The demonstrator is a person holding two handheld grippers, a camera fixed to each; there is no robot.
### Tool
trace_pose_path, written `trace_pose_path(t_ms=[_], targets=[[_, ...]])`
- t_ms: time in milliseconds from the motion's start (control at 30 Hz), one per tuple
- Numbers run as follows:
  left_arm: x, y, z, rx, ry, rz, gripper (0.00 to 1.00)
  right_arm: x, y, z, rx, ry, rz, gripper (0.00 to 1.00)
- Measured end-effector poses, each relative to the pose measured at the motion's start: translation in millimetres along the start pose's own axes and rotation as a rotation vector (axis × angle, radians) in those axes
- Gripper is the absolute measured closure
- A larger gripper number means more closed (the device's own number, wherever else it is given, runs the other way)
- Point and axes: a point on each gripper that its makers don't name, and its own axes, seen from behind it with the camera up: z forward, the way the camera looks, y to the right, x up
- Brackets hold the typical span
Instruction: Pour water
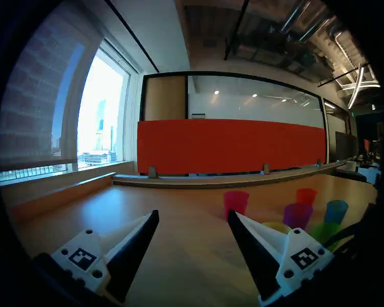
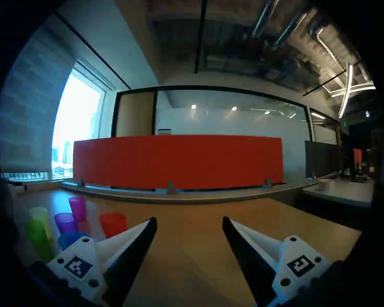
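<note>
Several coloured plastic cups stand grouped on the wooden table (image 1: 192,256). In the left gripper view they lie ahead to the right: a pink cup (image 1: 236,202), a red cup (image 1: 306,196), a purple cup (image 1: 297,215), a blue cup (image 1: 336,211); a yellow cup (image 1: 276,226) and a green cup (image 1: 325,231) sit partly behind my right finger. My left gripper (image 1: 192,215) is open and holds nothing. In the right gripper view the group is at the left: red cup (image 2: 113,224), purple cup (image 2: 65,222), pink cup (image 2: 78,207). My right gripper (image 2: 189,221) is open over bare wood.
An orange divider panel (image 1: 228,146) runs along the table's far edge. A bright window (image 1: 100,123) with a low wooden ledge is on the left. Another desk (image 2: 340,190) stands to the right beyond the table's edge.
</note>
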Motion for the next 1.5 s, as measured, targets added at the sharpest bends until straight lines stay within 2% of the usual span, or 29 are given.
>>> trace_pose_path(t_ms=[567,1500], targets=[[0,0.1,-0.2,0.000,0.000,0.000,0.00,-12,-5,1.2,-0.006,-0.046,-0.005,0.01],[0,0.7,0.2,0.000,0.000,0.000,0.00,-12,-4,2.7,-0.010,-0.050,-0.003,0.01]])
